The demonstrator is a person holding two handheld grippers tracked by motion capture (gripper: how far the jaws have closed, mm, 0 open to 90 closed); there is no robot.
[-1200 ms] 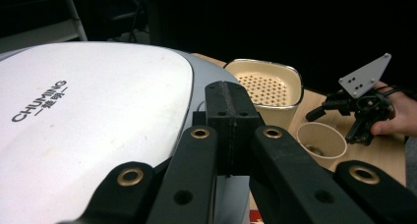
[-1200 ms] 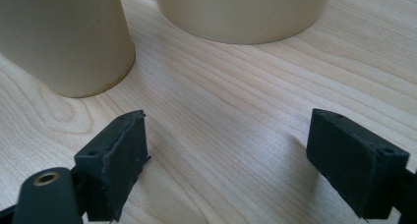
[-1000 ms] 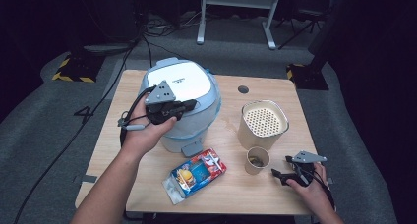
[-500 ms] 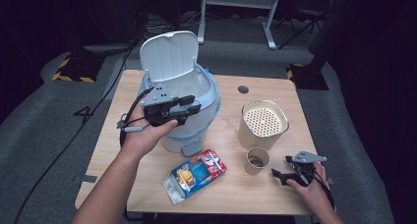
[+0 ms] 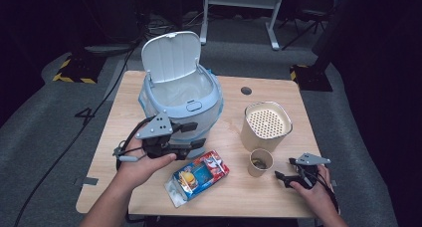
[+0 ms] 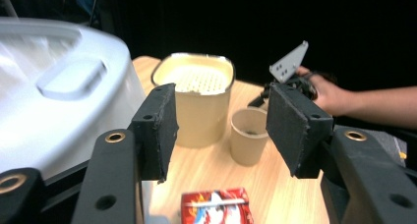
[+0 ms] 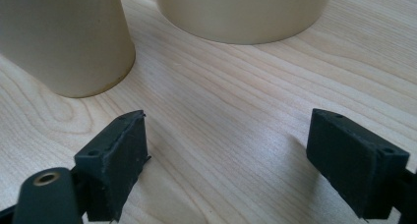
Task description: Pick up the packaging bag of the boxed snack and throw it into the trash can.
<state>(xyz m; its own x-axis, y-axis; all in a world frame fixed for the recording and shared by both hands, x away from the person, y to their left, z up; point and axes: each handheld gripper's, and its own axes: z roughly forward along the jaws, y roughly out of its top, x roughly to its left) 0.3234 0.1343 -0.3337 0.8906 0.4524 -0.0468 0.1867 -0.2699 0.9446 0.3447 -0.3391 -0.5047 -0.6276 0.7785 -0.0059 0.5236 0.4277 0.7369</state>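
Bin [image 5: 199, 105] lid [image 5: 170, 55] upright, rim unobstructed

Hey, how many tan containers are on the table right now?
2. The big perforated-top canister stands right of the open bin; the small paper cup sits just in front of it. The bin could hide others.

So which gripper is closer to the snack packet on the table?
Left. The left gripper hangs just above the snack packet, by the bin; the right gripper sits beyond the paper cup.
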